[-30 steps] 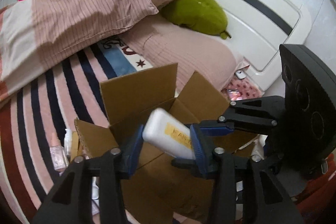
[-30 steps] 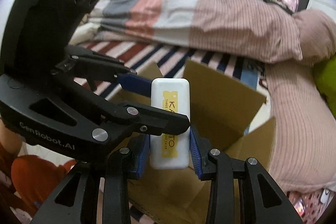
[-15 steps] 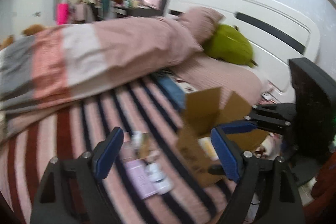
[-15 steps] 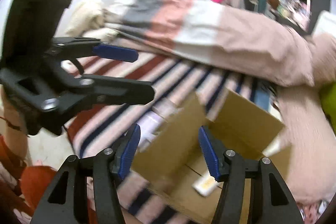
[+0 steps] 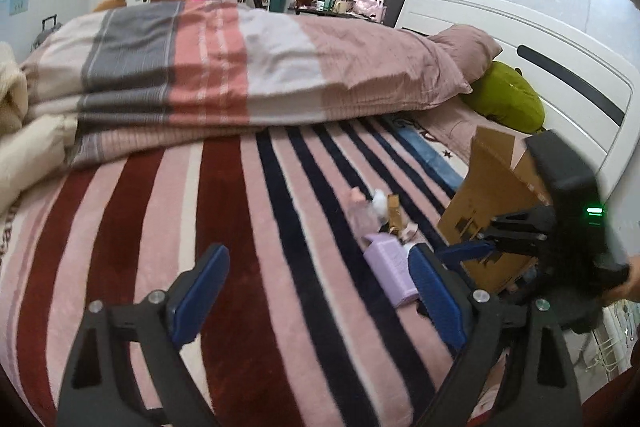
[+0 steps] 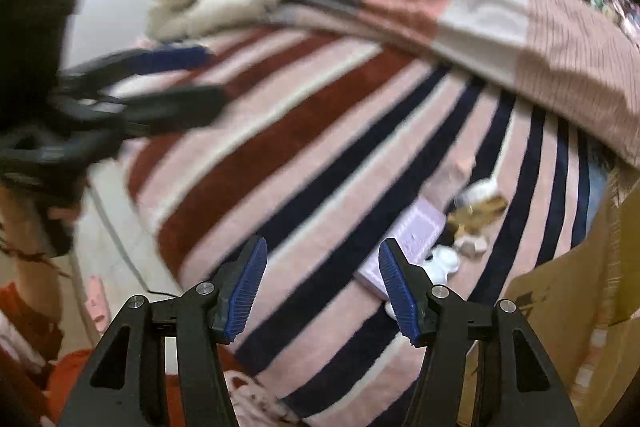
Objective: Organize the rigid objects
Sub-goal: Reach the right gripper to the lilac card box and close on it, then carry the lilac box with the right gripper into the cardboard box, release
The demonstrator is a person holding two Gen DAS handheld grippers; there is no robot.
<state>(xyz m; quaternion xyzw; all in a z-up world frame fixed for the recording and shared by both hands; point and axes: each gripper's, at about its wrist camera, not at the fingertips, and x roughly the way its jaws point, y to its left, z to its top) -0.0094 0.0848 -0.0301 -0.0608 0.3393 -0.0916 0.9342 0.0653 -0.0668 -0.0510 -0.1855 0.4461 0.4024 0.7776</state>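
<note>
My left gripper point(image 5: 316, 291) is open and empty above the striped blanket. My right gripper point(image 6: 322, 283) is open and empty too; it also shows in the left wrist view point(image 5: 476, 251) beside the cardboard box point(image 5: 492, 203). A lilac box point(image 5: 390, 267) lies on the blanket next to a pink bottle point(image 5: 362, 213), a white item point(image 5: 379, 201) and a small brown item point(image 5: 395, 211). In the right wrist view the lilac box point(image 6: 412, 235) lies just beyond my right fingertips, with small white items point(image 6: 444, 261) by it. The cardboard box point(image 6: 568, 291) stands at the right.
A striped blanket point(image 5: 240, 227) covers the bed. A folded duvet point(image 5: 224, 67), a pink pillow point(image 5: 464, 51) and a green plush point(image 5: 508, 99) lie at the back by the white headboard point(image 5: 540, 43). The bed's edge and floor point(image 6: 116, 259) are at the left.
Both grippers held the white bottle over the box a second ago. It dropped into the box, both grippers opened and swung left toward the loose items on the blanket.
</note>
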